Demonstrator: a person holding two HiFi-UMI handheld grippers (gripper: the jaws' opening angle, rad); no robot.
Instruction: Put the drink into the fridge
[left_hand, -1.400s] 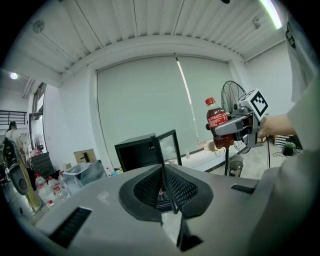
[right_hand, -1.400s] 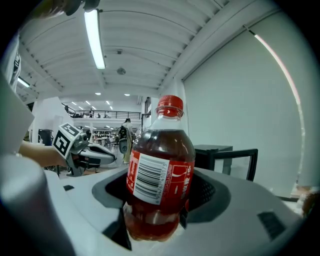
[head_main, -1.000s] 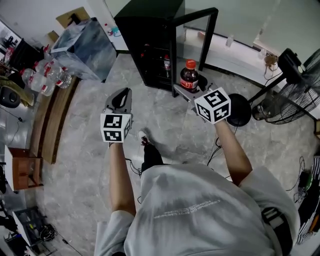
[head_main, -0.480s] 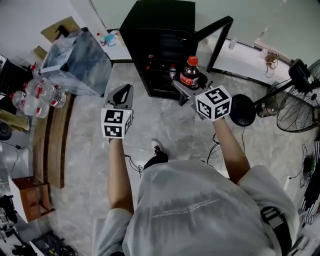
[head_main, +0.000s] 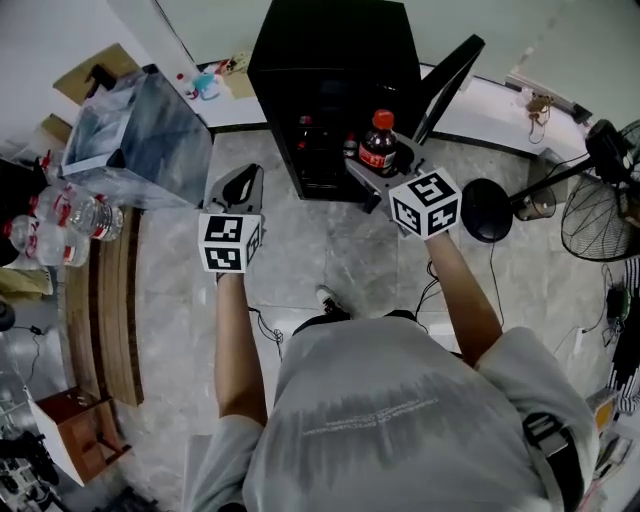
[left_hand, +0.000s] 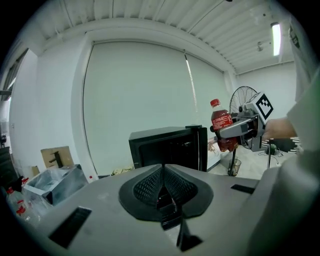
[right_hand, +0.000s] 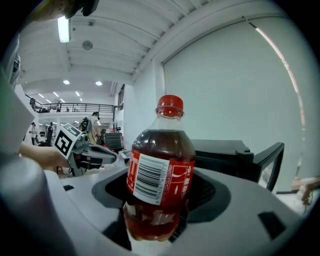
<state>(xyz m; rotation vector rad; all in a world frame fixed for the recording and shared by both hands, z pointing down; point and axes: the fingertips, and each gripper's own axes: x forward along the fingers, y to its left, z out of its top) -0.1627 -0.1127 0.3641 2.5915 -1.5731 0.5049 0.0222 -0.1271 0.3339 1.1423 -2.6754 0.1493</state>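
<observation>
The bottle (head_main: 378, 146) was held upright between the jaws of the right gripper (head_main: 373, 172), raised just in front of the fridge (head_main: 330, 50). The fridge door (head_main: 452, 72) was swung open to the right. The left gripper (head_main: 238, 188) was seen empty, its jaws closed together, over the floor (head_main: 330, 250) left of the fridge front.

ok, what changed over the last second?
The person stepped toward the fridge, bringing the cola bottle in the right tool up to its open front. Nothing was grabbed or released. Unchanged: right tool clamped on the bottle, left tool shut and empty, fridge door open.
</observation>
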